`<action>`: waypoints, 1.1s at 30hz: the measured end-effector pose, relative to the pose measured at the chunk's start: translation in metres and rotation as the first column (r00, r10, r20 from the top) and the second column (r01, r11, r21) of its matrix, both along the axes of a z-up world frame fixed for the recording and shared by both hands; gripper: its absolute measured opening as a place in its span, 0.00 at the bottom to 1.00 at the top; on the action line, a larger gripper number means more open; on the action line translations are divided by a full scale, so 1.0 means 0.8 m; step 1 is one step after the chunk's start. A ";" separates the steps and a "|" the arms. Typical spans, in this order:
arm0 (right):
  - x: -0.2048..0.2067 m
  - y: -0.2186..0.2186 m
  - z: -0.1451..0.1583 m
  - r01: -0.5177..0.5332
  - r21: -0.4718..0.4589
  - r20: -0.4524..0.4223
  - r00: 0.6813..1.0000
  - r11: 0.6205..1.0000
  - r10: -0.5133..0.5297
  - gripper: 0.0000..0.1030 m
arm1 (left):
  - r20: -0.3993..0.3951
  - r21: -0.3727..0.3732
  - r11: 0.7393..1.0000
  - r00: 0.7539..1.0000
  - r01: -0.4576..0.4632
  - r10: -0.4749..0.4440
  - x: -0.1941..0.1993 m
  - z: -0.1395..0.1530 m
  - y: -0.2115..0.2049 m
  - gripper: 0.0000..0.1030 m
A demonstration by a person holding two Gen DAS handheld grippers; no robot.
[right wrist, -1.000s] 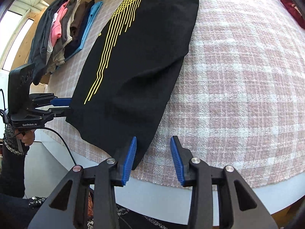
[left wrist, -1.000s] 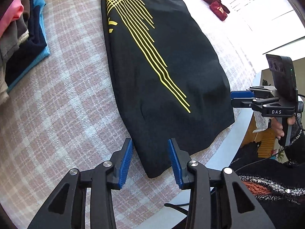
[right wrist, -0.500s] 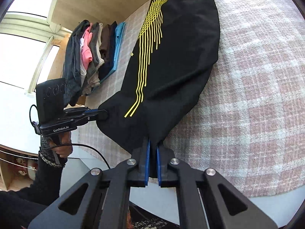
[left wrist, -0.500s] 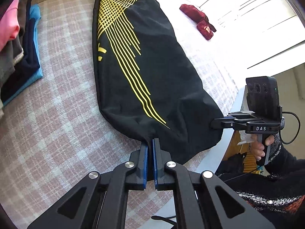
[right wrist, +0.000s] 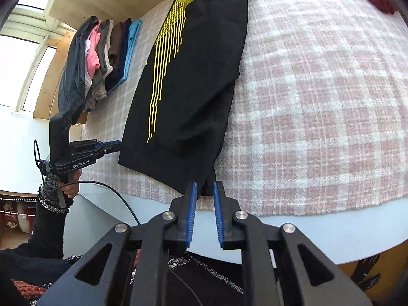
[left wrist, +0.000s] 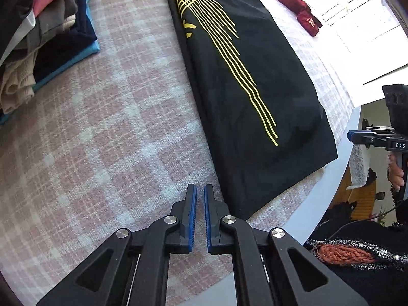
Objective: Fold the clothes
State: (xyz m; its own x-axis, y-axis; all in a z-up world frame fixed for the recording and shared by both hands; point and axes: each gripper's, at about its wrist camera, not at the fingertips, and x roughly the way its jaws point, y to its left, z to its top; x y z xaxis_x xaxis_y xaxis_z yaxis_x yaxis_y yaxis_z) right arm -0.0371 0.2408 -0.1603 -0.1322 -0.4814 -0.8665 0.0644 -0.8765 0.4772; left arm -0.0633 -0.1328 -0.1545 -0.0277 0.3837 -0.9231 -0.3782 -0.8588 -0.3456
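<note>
left wrist view has the left gripper [left wrist: 200, 193] low over the pink-and-white checked table [left wrist: 102, 140], its blue jaws drawn almost together with only a thin slit between them and nothing caught there. the black garment [left wrist: 250, 97] lies flat on the table just to the right of those jaws, its near corner beside the right fingertip but apart from it. the garment is long and narrow; its long axis runs from the near table edge away toward the far side, tilting leftward as it goes, and the yellow line print [left wrist: 219, 38] follows that same axis, fanning out into a grid at the far end. the near hem sits close to the table's white rim.

right wrist view shows the right gripper [right wrist: 204, 191] at the near table edge, jaws parted a little, with the garment's near corner [right wrist: 207, 178] lying between the tips; i cannot tell whether the pads press on the cloth. from here the garment stretches away and slightly left.

a stack of folded clothes [left wrist: 38, 43] sits at the far left of the table, well apart from the garment, and a dark red cloth [left wrist: 298, 12] lies at the far right. the person's hand [right wrist: 68, 188] holds the other gripper's handle.
</note>
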 end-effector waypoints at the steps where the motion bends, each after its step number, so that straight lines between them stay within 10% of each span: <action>1: -0.011 0.002 0.008 0.000 0.009 -0.028 1.000 1.000 0.001 0.14 | -0.025 0.007 1.000 1.000 0.006 -0.006 -0.004 0.011 0.003 0.04; 6: -0.070 0.010 0.049 -0.003 0.057 -0.161 0.987 0.998 0.012 0.17 | -0.137 0.038 0.999 0.990 0.032 -0.026 -0.059 0.066 0.037 0.25; 8: -0.126 -0.006 0.062 -0.018 0.093 -0.175 0.984 0.995 0.034 0.33 | -0.179 0.039 0.998 0.983 0.042 -0.035 -0.111 0.080 0.062 0.33; 18: -0.366 -0.008 0.035 0.086 0.179 -0.193 0.980 0.980 -0.051 0.37 | -0.227 -0.024 0.999 0.974 -0.021 0.015 -0.378 0.050 0.169 0.34; 30: -0.413 0.016 -0.012 0.059 0.049 -0.155 0.987 0.997 -0.051 0.37 | -0.211 -0.121 0.993 0.977 -0.006 -0.020 -0.439 -0.004 0.195 0.32; 33: -0.420 0.013 -0.015 0.044 0.056 -0.153 0.988 0.997 -0.035 0.37 | -0.218 -0.106 0.994 0.974 0.038 -0.061 -0.435 -0.006 0.200 0.09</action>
State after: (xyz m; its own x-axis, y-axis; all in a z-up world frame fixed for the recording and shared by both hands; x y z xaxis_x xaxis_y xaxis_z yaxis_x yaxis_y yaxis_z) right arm -0.3727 0.2516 -0.1723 -0.2821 -0.4221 -0.8616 0.0972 -0.9060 0.4120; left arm -0.4110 0.0272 -0.1594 -0.2180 0.2950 -0.9303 -0.4783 -0.8632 -0.1616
